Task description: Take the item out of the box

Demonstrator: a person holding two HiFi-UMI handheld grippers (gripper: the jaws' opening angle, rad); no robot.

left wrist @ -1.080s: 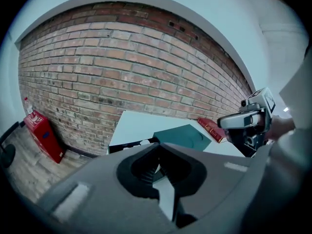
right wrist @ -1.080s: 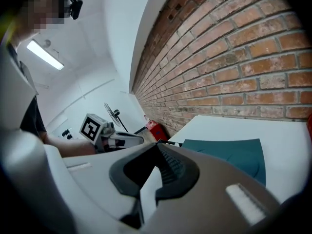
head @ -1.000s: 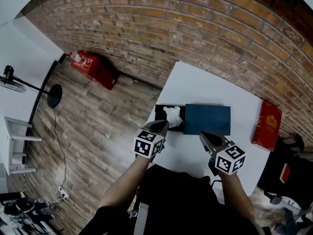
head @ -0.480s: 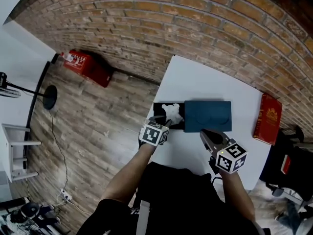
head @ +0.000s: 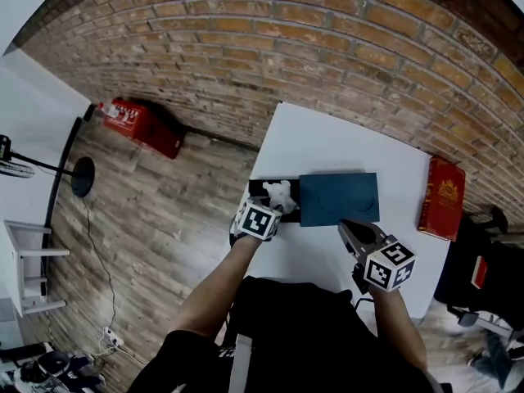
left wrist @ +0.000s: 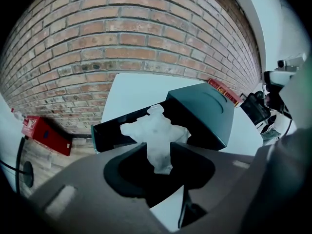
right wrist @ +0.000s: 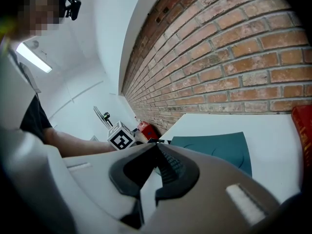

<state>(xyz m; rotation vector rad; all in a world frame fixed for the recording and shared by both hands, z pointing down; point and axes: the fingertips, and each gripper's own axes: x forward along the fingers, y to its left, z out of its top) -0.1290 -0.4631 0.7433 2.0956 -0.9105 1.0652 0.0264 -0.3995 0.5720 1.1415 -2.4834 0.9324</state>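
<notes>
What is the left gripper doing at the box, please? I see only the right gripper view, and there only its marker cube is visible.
Observer: In the left gripper view, the left gripper has its jaws apart. They have just been opening, and the white crumpled item stands between them, not pinched.
Operator: Is the item inside the box?
Observer: Yes. The head view shows it in the black tray, which sticks out of the left end of the teal sleeve.
Operator: Where is my right gripper against the box?
Observer: In the head view, the tip of the right gripper is at the sleeve's near edge. I cannot tell whether it touches.
</notes>
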